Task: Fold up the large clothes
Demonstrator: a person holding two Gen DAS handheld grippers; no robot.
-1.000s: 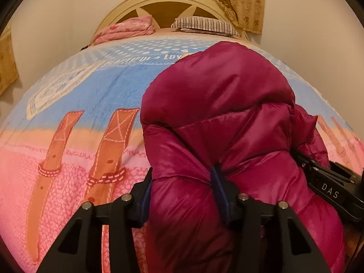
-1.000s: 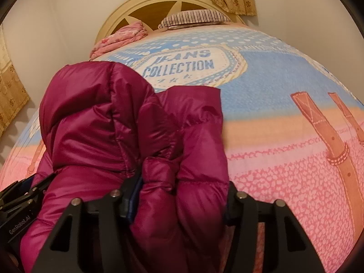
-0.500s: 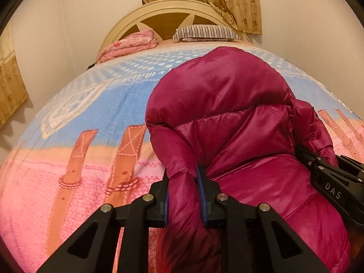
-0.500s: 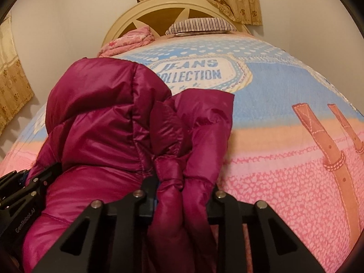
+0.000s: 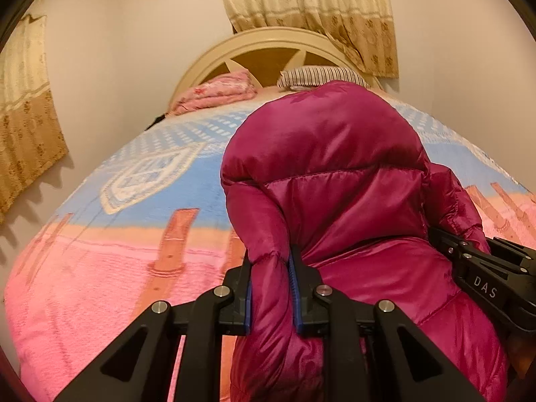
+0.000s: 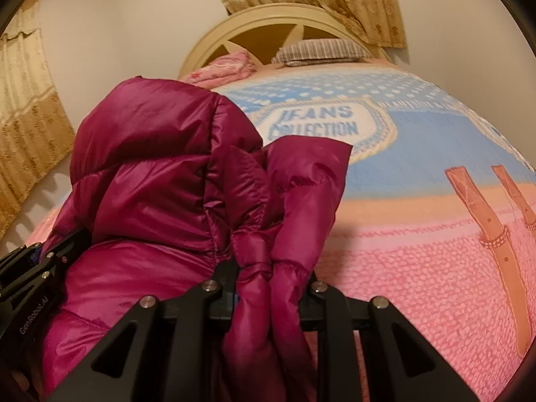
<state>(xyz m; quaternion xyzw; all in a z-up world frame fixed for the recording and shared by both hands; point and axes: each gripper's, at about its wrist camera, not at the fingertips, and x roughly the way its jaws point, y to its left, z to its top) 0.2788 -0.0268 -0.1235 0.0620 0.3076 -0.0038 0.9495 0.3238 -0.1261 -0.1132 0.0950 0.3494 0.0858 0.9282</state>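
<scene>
A magenta puffer jacket lies bunched on the bed, its near edge raised. My left gripper has a fold of the jacket's left side pinched between its blue pads, and its jaws are still closing. In the right wrist view, the jacket fills the left half. My right gripper squeezes a bunched fold of the jacket's right edge, with its jaws also closing. Each gripper shows in the other's view: the right gripper at the right edge, the left gripper at the left edge.
The bed is covered by a pink and blue blanket printed with belts and a "JEANS COLLECTION" badge. A striped pillow and a folded pink quilt lie by the cream headboard. Curtains hang behind.
Both grippers have closed from wide open onto folds of the jacket and risen, lifting its near edge. The bed now looks lower in both views.
</scene>
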